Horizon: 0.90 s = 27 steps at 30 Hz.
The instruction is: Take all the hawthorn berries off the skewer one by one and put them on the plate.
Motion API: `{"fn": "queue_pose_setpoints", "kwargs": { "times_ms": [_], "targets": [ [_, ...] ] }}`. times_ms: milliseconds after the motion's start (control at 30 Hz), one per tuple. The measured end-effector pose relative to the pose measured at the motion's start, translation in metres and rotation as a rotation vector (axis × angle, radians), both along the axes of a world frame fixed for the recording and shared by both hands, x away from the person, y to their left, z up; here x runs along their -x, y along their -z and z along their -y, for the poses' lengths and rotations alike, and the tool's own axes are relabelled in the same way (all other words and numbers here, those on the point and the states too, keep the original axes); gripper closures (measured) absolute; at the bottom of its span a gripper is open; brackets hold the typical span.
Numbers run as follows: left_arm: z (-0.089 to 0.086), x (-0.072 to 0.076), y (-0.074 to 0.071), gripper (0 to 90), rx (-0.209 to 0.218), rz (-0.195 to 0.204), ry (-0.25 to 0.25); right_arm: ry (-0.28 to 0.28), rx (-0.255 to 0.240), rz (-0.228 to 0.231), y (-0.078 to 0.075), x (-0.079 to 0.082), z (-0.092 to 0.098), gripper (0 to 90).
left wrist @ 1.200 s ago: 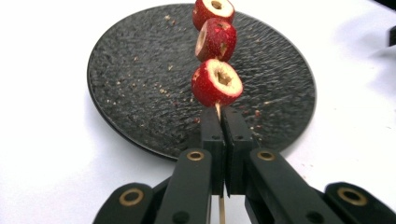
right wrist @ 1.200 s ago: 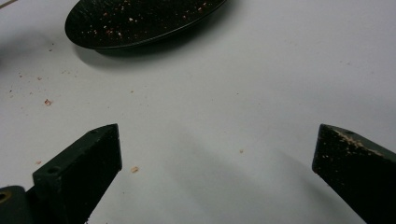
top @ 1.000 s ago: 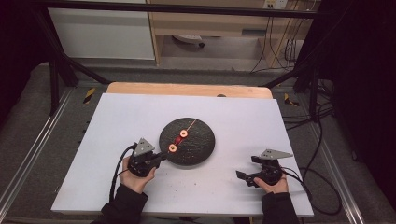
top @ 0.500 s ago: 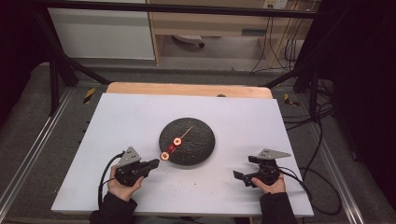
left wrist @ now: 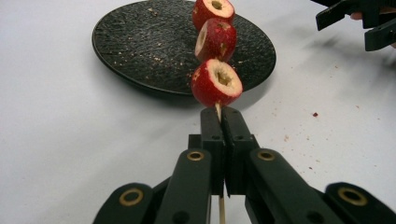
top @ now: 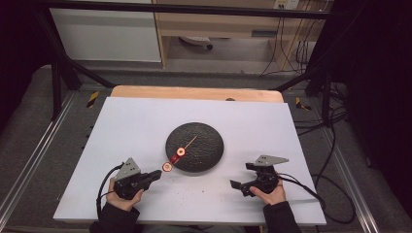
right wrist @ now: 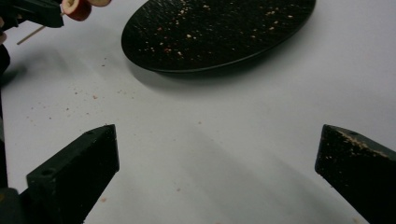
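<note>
Left gripper view is showing the left tool (left wrist: 219, 122) clenching the bare end of a thin skewer (left wrist: 218, 111), which is carrying three red cored fruit pieces (left wrist: 216, 83) out over the near rim of the black plate (left wrist: 140, 51). The grip is narrow, so the skewer is likely to be pivoting or slipping between the jaws, and the fruit may be sliding off onto the bench (top: 145, 126). The right tool (top: 252, 182) is resting released near the plate, its jaws standing wide apart. Crumbs are lying scattered on the bench; nothing is blocking the path between the tools.
</note>
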State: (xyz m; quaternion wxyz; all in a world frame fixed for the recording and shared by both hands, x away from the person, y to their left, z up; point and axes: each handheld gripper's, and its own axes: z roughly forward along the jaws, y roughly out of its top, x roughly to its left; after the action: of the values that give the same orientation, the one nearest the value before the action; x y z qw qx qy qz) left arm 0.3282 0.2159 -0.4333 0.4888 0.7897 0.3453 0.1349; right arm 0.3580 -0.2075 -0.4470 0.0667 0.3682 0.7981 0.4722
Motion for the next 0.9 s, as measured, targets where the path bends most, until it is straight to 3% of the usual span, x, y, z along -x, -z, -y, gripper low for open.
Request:
{"fn": "queue_pose_setpoints", "kwargs": {
  "times_ms": [267,500,900],
  "targets": [
    [0.003,0.002,0.0,88.4,0.008,0.008,0.02,-0.037,-0.019,-0.003,-0.005,-0.003,-0.03,1.0],
    [0.006,0.005,-0.001,88.4,0.012,0.013,0.024,-0.023,-0.026,-0.001,-0.017,-0.007,-0.055,1.3],
    [0.007,0.006,-0.001,88.4,0.015,0.023,0.03,-0.025,-0.102,0.014,-0.035,-0.021,-0.096,5.9]
  ]
}}
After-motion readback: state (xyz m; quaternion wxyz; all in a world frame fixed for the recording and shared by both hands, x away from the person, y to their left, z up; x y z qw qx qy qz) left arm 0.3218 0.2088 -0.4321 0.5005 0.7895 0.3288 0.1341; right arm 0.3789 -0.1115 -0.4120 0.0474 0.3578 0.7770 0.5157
